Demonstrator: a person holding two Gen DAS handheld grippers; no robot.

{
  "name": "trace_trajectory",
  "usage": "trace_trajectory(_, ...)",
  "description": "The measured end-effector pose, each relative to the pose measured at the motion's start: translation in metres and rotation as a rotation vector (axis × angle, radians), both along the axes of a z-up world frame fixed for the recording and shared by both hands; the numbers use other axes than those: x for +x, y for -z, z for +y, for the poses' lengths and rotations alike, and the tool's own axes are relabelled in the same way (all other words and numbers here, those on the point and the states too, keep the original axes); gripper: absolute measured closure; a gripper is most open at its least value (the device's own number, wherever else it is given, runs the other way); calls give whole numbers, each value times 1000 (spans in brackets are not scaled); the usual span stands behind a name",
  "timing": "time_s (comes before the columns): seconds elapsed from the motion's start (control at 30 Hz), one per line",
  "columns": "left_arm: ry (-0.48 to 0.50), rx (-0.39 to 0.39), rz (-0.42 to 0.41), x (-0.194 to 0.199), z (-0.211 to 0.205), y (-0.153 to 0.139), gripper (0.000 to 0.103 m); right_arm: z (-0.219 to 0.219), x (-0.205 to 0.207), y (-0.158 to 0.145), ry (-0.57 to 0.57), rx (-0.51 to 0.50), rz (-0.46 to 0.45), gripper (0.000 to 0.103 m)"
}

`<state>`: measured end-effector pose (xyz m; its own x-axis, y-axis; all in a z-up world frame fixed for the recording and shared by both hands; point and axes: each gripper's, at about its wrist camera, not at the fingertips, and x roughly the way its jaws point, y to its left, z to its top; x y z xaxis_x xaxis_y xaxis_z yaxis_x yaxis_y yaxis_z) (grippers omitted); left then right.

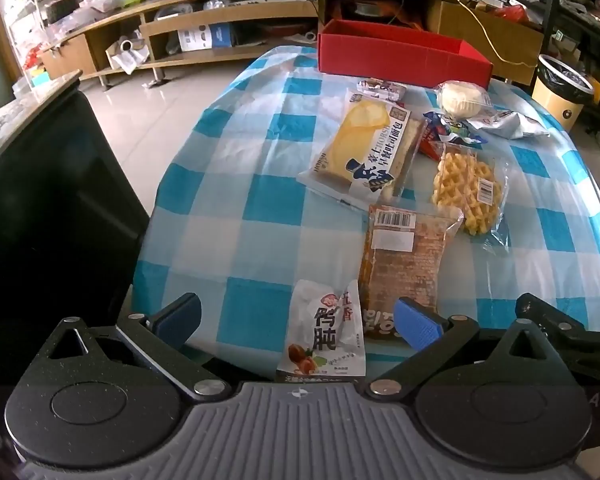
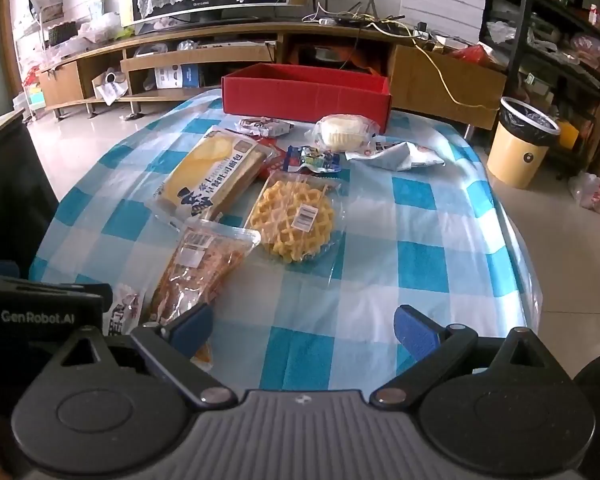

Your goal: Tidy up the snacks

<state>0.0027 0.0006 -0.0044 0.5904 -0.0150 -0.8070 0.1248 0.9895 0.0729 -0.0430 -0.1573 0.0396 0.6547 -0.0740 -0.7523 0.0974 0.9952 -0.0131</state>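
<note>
Snacks lie scattered on a table (image 1: 236, 216) under a blue-and-white checked cloth. Nearest, a small white packet (image 1: 326, 334) with red and black print sits at the table's near edge, its long axis running away from the camera. The left gripper (image 1: 298, 320) hovers low over it, level, jaws spread wide to either side, touching nothing. Just beyond, a clear bag of brown dried snack (image 1: 406, 256) lies lengthwise, barcode end far; in the right view its near end passes under one blue pad. The right gripper (image 2: 304, 330) hangs above bare cloth, jaws likewise spread and empty. Farther, a round yellow waffle (image 2: 292, 222) in clear wrap lies flat, beside a long yellow-and-white bread pack (image 1: 362, 148) angled toward the far right. Behind these: a blue foil pouch (image 2: 314, 160), a white bun (image 2: 340, 132) in wrap, a crumpled silver bag (image 2: 400, 156), a small dark-printed packet (image 2: 264, 126). At the far edge stands an open red box (image 2: 306, 92), long side across. Off the table, a yellow bin (image 2: 518, 144) stands on the floor.
</note>
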Motion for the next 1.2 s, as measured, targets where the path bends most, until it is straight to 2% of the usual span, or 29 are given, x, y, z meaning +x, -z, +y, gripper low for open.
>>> trace_trajectory(1.2,10,-2,16,-1,0,4,0,0,1,7,-4,-1,23,8)
